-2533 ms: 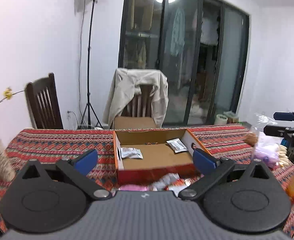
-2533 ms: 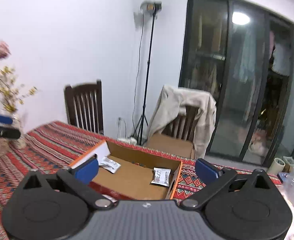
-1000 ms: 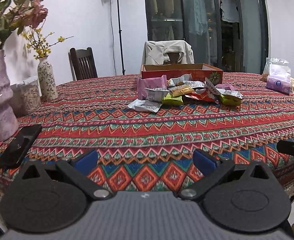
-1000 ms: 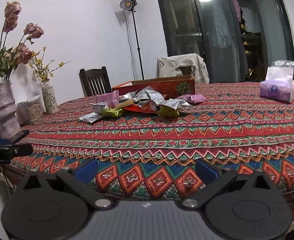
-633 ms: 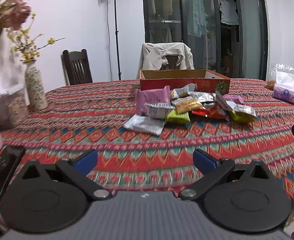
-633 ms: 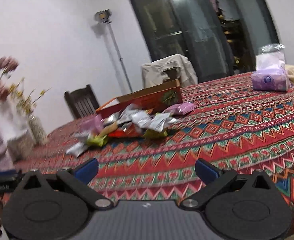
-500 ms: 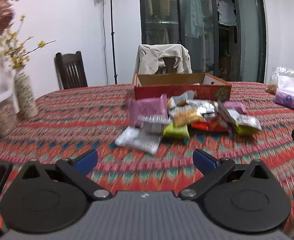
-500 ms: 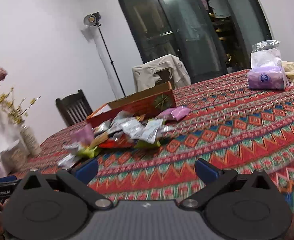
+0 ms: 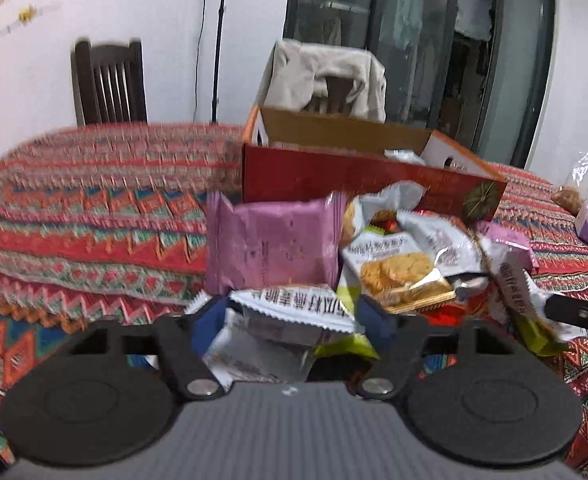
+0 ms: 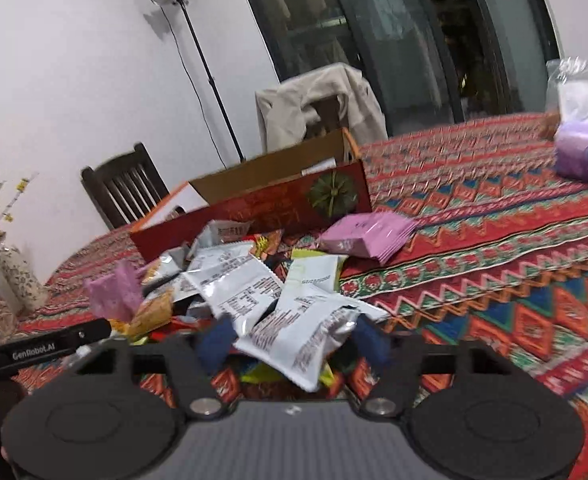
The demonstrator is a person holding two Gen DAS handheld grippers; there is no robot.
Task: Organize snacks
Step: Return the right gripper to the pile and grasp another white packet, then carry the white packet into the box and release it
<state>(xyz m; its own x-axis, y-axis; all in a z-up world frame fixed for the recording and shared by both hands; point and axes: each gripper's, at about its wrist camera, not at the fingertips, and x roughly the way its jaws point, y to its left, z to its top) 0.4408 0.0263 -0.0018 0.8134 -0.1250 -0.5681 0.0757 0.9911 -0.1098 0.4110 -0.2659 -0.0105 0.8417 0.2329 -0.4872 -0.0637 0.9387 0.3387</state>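
A heap of snack packets lies on the patterned tablecloth in front of an open red cardboard box point(image 9: 358, 178), which also shows in the right wrist view point(image 10: 261, 204). My left gripper point(image 9: 289, 316) is partly closed around a silver packet point(image 9: 289, 312) at the near edge of the heap; a pink packet point(image 9: 271, 246) stands just behind it. My right gripper point(image 10: 289, 338) is partly closed around a silver-white packet point(image 10: 302, 332) at the heap's near right side. Whether either packet is gripped firmly is unclear. Two silver packets lie inside the box.
A flat pink packet point(image 10: 368, 236) lies right of the heap. A purple tissue pack point(image 10: 586, 152) sits at the far right. A vase point(image 10: 19, 280) stands at the left. Chairs stand behind the table, one draped with a beige jacket point(image 9: 328, 74).
Both grippers have moved forward and down into the snack heap. Their jaws have narrowed from wide open, each now around a silver packet.
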